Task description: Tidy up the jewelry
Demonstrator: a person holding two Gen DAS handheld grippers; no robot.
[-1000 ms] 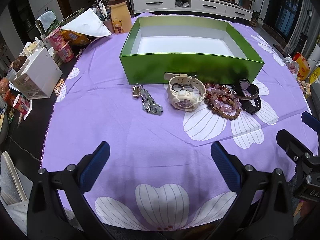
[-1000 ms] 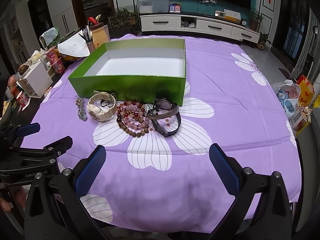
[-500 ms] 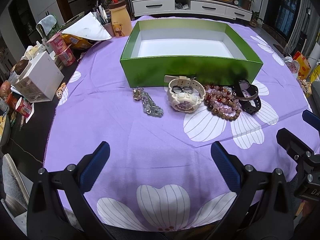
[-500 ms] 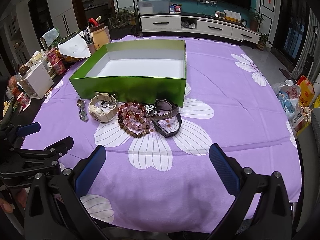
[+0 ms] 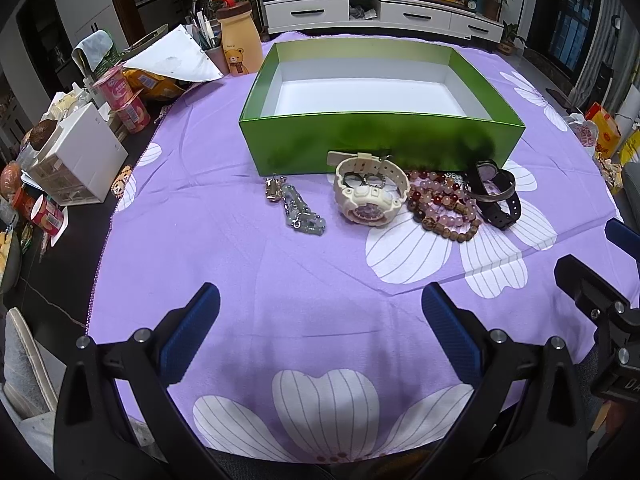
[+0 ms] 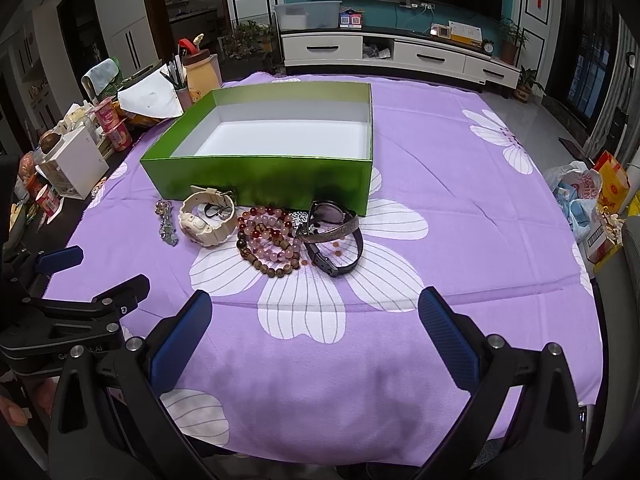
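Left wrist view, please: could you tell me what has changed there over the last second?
Very little: the view has drifted slightly, so the left gripper shifted a touch. Nothing was grasped or released. Both grippers remain open and empty, the right gripper too. The cream plastic watch, beaded bracelets and open green cardboard box lie as before.

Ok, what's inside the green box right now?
The green box shows only its bare white floor and inner walls; no jewelry in view. Its near wall hides a strip of floor just behind it, so that strip cannot be checked.
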